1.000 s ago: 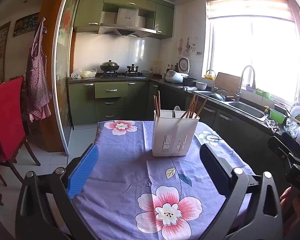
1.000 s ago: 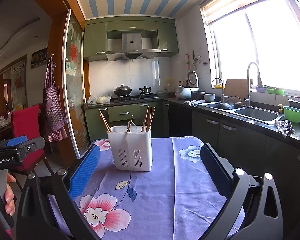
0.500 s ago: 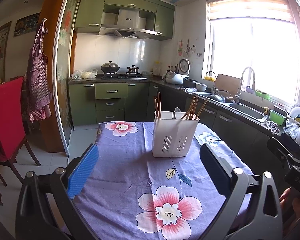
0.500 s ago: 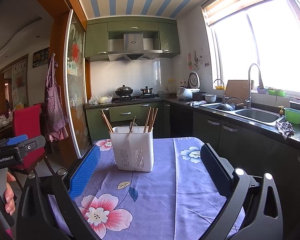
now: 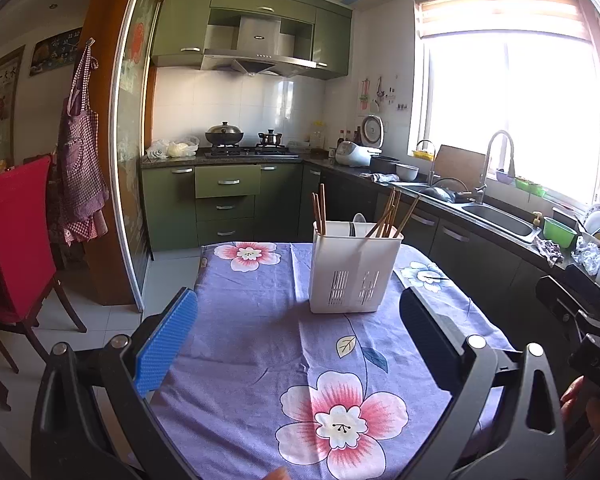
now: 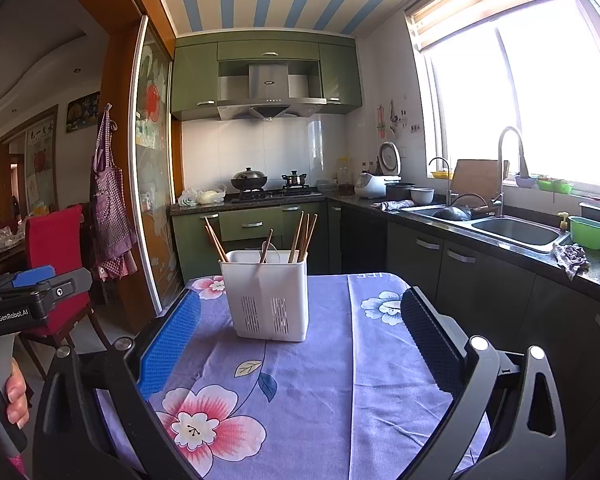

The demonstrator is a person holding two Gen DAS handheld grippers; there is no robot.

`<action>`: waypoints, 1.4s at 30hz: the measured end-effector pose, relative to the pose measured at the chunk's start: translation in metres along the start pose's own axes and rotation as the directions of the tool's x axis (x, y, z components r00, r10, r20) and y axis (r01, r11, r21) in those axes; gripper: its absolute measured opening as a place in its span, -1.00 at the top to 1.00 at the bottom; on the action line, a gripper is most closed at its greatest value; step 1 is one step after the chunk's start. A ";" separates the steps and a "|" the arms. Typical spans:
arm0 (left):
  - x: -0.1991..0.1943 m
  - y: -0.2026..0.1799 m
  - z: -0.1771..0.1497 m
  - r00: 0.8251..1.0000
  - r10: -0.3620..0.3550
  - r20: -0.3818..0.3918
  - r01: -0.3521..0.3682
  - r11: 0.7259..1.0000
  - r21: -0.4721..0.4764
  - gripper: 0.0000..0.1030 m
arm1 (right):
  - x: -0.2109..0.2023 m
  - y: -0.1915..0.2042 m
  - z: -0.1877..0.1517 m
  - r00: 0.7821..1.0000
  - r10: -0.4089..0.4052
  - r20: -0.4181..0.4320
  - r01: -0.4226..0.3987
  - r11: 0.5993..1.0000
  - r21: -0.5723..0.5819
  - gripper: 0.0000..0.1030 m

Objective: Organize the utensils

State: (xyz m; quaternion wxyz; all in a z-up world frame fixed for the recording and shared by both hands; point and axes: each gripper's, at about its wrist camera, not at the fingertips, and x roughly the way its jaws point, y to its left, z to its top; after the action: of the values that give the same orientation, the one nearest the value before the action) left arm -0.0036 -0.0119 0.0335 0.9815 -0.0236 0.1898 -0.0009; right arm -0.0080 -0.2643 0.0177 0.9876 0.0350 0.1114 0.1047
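A white slotted utensil holder [image 5: 354, 268] [image 6: 267, 295] stands upright on the purple floral tablecloth [image 5: 260, 344] [image 6: 332, 360]. Several wooden chopsticks [image 5: 388, 213] [image 6: 300, 237] and a spoon [image 5: 358, 222] stick out of it. My left gripper [image 5: 298, 334] is open, low over the cloth, short of the holder, with nothing between its fingers. My right gripper [image 6: 300, 334] is also open and empty, with the holder ahead and a little left. In the right wrist view the left gripper's body shows at the far left, held by a hand [image 6: 8, 394].
A red chair [image 5: 16, 240] stands left of the table. Green cabinets and a counter with a sink [image 5: 498, 216] run along the right, close to the table's edge. A stove with pots [image 5: 224, 136] is at the back.
Both views have tilted slightly, so the holder sits a little lower in the frames. Both grippers stay open and empty.
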 end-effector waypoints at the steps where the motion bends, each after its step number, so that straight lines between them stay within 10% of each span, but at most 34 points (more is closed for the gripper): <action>1: 0.000 0.000 0.000 1.000 0.001 0.002 -0.001 1.000 -0.001 -0.86 | 0.000 0.000 0.000 1.000 0.001 0.000 -0.001 1.000 -0.001 -0.91; 42: 0.010 0.011 0.001 0.997 -0.063 -0.041 0.061 0.997 -0.051 -0.87 | 0.003 0.001 0.000 1.000 0.003 -0.009 -0.003 1.000 -0.019 -0.91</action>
State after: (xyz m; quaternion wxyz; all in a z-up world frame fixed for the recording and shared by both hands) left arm 0.0064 -0.0009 0.0302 0.9759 -0.0538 0.2098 -0.0272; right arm -0.0057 -0.2624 0.0171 0.9872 0.0251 0.1149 0.1073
